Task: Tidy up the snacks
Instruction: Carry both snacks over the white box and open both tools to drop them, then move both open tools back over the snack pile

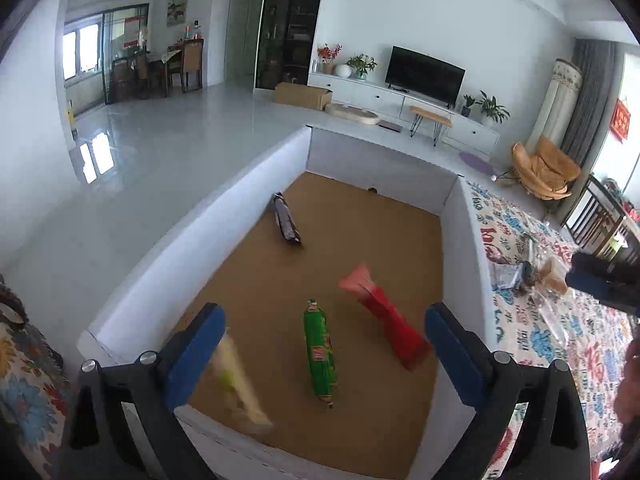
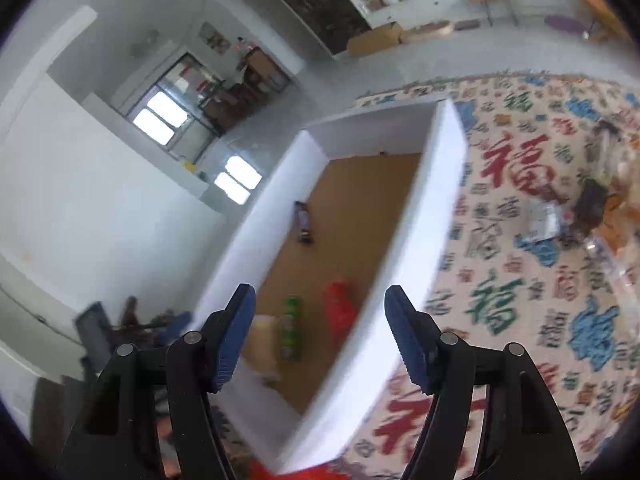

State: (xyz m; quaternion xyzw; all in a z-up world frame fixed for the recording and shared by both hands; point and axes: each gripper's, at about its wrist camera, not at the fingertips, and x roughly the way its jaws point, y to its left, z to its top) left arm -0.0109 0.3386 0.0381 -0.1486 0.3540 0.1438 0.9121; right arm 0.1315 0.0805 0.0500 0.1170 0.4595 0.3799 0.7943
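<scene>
Left wrist view: left gripper (image 1: 322,344) is spread wide with nothing pinched, hanging over the near end of the box (image 1: 192,236). A blurry pale pack (image 1: 240,384) sits right by the inside of its left finger, not gripped as far as I can tell. Green pack (image 1: 320,354) lies between the fingers on the brown box floor, red pack (image 1: 384,316) just to its right near the right finger, and a dark pack (image 1: 286,219) is farther off by the left wall. Off to the right, on the patterned cloth (image 1: 540,340), there's a loose pile of wrappers (image 1: 532,276), with the right gripper's tip poking in beside it.

Right wrist view is smeared, but the right gripper (image 2: 320,336) is also open and empty, above the box's near corner. Same pale (image 2: 264,344), green (image 2: 291,330) and red (image 2: 339,310) packs lie just ahead between the fingers, inside the box, dark one (image 2: 303,222) farther along. Wrappers (image 2: 560,216) sit well right on the cloth.
</scene>
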